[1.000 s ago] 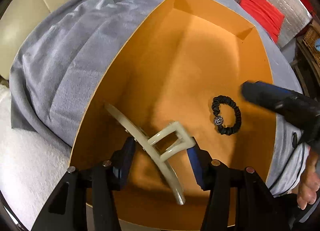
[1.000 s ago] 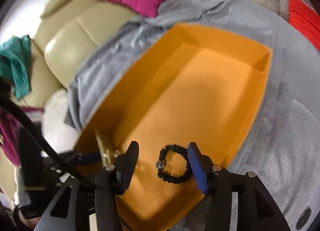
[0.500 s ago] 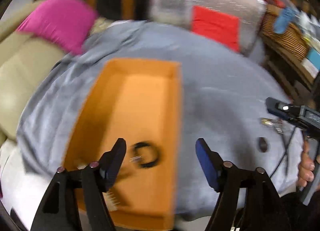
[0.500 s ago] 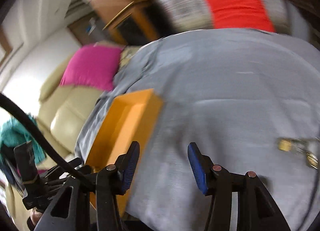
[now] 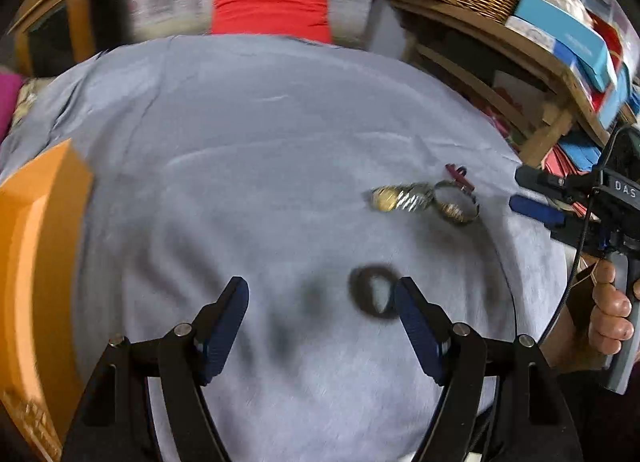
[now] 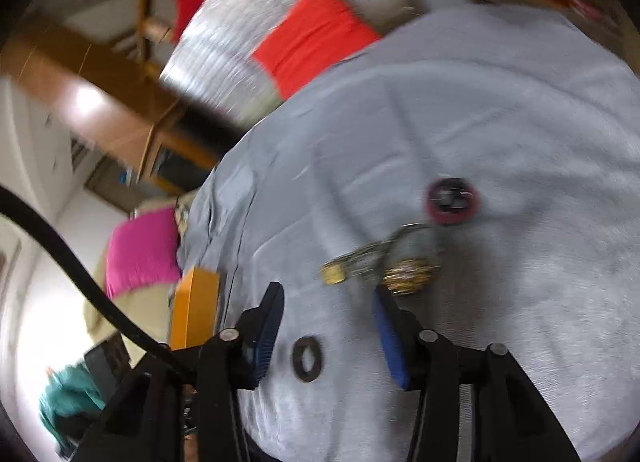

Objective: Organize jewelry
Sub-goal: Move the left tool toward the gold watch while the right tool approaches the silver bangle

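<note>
box (image 5: 36, 262): orange, contents hidden | left gripper (image 5: 320, 314): parted, empty | right gripper (image 6: 328, 326): closing, empty

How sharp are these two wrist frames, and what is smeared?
Left wrist view: motion blur smears the black ring and the orange box; the watches stay readable. Right wrist view: heavier smear on the background, red ring and watches; tongs crisp.

The orange box (image 5: 36, 262) is cut off at the left edge, and the black ring (image 5: 374, 296) is blurred.
</note>
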### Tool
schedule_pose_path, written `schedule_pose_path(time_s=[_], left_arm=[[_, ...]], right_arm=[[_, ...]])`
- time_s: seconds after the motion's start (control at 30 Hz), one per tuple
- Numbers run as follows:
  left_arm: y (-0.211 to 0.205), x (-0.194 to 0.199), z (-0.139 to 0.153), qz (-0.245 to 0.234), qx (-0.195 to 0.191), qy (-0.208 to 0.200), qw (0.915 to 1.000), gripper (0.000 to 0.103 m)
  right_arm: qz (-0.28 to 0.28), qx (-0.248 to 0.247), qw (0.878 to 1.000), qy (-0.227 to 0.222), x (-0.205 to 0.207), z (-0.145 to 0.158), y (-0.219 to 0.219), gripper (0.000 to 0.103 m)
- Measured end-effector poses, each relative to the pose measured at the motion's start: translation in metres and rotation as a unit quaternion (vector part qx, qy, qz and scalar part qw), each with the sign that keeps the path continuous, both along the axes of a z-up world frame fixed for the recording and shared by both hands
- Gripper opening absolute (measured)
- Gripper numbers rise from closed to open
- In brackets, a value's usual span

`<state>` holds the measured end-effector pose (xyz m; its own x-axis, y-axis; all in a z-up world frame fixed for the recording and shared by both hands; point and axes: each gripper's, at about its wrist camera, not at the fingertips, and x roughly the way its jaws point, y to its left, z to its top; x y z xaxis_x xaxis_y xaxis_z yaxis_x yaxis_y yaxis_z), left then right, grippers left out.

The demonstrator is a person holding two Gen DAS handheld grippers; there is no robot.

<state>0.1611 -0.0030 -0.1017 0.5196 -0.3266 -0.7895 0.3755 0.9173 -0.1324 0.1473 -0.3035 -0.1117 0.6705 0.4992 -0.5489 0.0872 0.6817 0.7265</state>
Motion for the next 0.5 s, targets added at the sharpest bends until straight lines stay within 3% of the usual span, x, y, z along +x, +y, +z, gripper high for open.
schedule_pose_path(time_s=[0.07, 0.27, 0.37, 0.5], left_arm=[[-0.012, 0.013, -0.003, -0.01, -0.007, -0.009, 0.9999, 0.076], [-0.045, 0.045, -0.01, -0.053, -0.033, -0.021, 0.9978, 0.076], [-0.048, 0.057, -0.019, -0.069, -0.047, -0.015, 0.9964, 0.076], [-0.057, 0.063, -0.03, -0.078, -0.02, -0.004, 0.9968, 0.076]], right_arm=[[-0.014, 0.024, 0.999, 0.018, 0.004, -0.011, -0.015, 0.039], [-0.017, 0.053, 0.997, 0.049, 0.022, -0.031, -0.029, 0.034], [-0.009, 0.033, 0.997, 0.068, 0.031, -0.036, -0.027, 0.033], [-0.016, -0.003, 0.996, 0.088, 0.037, -0.04, -0.028, 0.033]])
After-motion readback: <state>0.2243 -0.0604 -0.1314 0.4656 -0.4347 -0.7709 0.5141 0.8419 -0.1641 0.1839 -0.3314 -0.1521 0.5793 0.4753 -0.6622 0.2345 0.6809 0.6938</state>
